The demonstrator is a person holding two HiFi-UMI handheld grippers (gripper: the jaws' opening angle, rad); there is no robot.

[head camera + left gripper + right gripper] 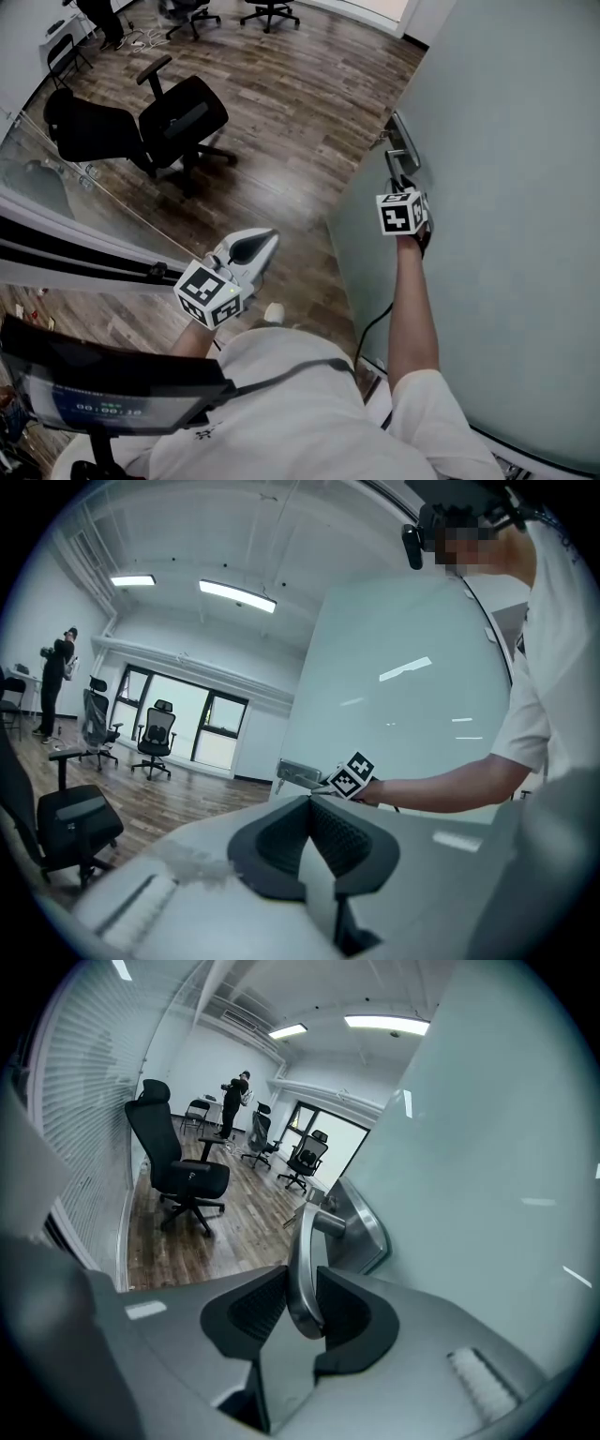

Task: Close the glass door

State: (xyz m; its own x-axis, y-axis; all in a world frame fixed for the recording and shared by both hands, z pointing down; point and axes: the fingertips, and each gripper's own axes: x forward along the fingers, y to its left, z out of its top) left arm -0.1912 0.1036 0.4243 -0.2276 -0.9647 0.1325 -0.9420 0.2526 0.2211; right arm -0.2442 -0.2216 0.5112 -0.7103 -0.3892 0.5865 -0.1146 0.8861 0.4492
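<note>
The frosted glass door [506, 187] stands at the right, its edge toward the wooden floor. A metal lever handle [401, 157] on a steel plate [364, 1227] sits near that edge. My right gripper [403, 180] is shut on the door handle [305, 1241], and the lever runs up between its two dark pads [352, 1312]. The right arm reaches out straight to it. My left gripper [265, 236] hangs lower at the left, apart from the door and over the floor, shut with nothing in it. In the left gripper view its tips [309, 799] meet, and the door [403, 686] lies beyond.
A black office chair [180, 120] stands on the wooden floor ahead, with a second black chair [80, 127] left of it. A glass partition [56, 192] with a dark rail runs along the left. A person [56, 677] and more chairs are far across the room.
</note>
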